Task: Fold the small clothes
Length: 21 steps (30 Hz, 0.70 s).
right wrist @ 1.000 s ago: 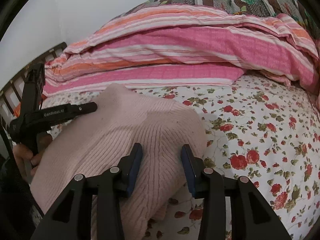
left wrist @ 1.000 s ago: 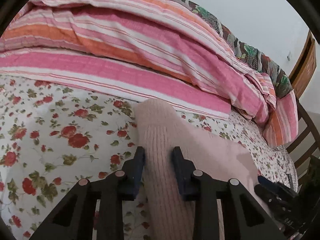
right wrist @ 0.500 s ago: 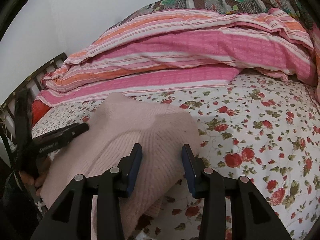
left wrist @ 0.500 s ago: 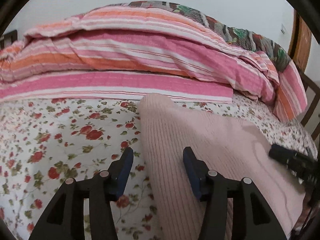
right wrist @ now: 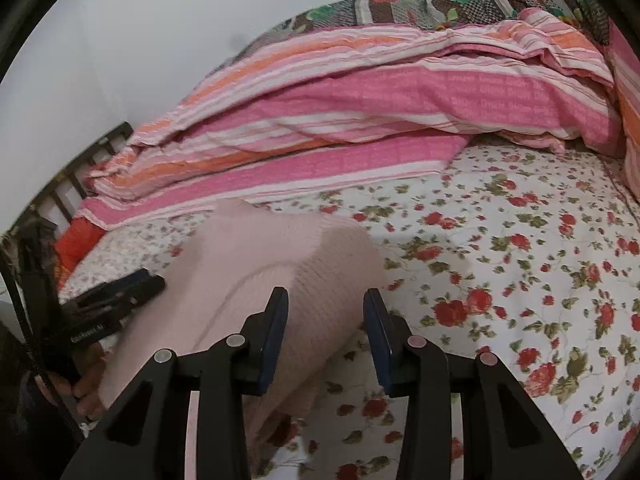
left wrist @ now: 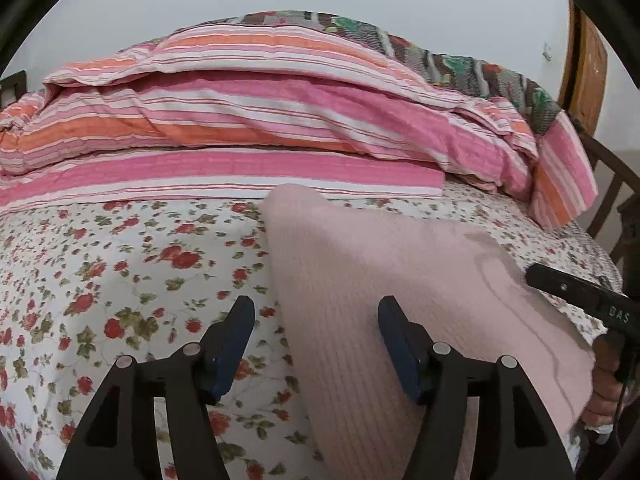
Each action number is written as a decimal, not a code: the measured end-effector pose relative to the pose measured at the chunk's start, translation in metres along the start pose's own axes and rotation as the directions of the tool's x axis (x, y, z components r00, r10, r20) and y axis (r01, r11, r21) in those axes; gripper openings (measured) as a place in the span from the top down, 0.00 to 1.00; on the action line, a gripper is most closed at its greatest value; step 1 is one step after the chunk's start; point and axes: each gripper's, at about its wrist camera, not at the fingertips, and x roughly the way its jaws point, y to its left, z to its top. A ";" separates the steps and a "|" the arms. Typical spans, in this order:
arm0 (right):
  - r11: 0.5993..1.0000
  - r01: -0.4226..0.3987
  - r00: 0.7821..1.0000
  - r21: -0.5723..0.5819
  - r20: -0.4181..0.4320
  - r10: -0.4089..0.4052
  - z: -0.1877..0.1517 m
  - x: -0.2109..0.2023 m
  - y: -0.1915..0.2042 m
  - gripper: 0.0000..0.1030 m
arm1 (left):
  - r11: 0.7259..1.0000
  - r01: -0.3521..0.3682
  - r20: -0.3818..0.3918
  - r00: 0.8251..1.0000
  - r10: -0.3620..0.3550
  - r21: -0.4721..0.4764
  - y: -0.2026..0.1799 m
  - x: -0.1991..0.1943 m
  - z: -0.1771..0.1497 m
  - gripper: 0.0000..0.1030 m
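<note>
Floral bedsheet (left wrist: 120, 280) under pink knit garment (left wrist: 380, 280) (long axis toward striped quilt (left wrist: 280, 120)), left fingers (left wrist: 316, 344) opening, right fingers (right wrist: 326, 336) apart, ungripping.

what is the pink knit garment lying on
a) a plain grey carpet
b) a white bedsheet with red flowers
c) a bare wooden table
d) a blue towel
b: the pink knit garment lies on the white bedsheet with red flowers, which shows around it in both wrist views, in front of the folded pink striped quilt.
</note>
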 end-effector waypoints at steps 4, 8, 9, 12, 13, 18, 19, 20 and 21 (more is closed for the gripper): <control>1.000 0.000 1.000 -0.021 -0.018 0.000 -0.002 0.005 0.007 0.62 | 0.999 0.006 -0.003 1.000 -0.006 0.041 -0.011 -0.001 -0.004 0.38; 0.999 0.026 0.999 -0.036 -0.032 -0.027 -0.005 0.008 0.007 0.62 | 0.998 -0.002 -0.001 1.000 0.002 0.063 -0.016 -0.001 -0.006 0.37; 0.999 0.028 0.999 -0.034 -0.034 -0.029 -0.004 0.008 0.007 0.62 | 0.998 0.001 -0.003 1.000 -0.001 0.059 -0.015 -0.001 -0.005 0.37; 0.999 0.038 0.998 -0.024 -0.040 -0.039 -0.004 0.008 0.003 0.62 | 0.999 -0.001 -0.007 1.000 0.002 0.049 -0.013 0.000 -0.005 0.35; 0.999 0.044 0.998 -0.021 -0.042 -0.045 -0.003 0.008 0.001 0.62 | 0.999 -0.003 -0.007 1.000 0.003 0.048 -0.012 -0.001 -0.005 0.35; 0.998 0.055 0.997 -0.010 -0.045 -0.055 -0.004 0.004 -0.002 0.62 | 0.999 -0.002 -0.005 1.000 0.002 0.050 -0.012 -0.005 -0.008 0.35; 0.998 0.060 0.997 -0.017 -0.047 -0.061 -0.005 0.004 -0.002 0.62 | 0.999 0.000 -0.005 1.000 0.000 0.049 -0.012 -0.007 -0.010 0.35; 0.997 0.070 0.996 -0.030 -0.048 -0.072 -0.006 0.004 0.000 0.62 | 0.999 0.004 -0.004 1.000 -0.004 0.045 -0.011 -0.009 -0.012 0.35; 0.996 0.081 0.996 -0.047 -0.045 -0.083 -0.007 0.003 0.002 0.62 | 0.999 0.006 -0.004 1.000 -0.006 0.043 -0.011 -0.011 -0.013 0.35</control>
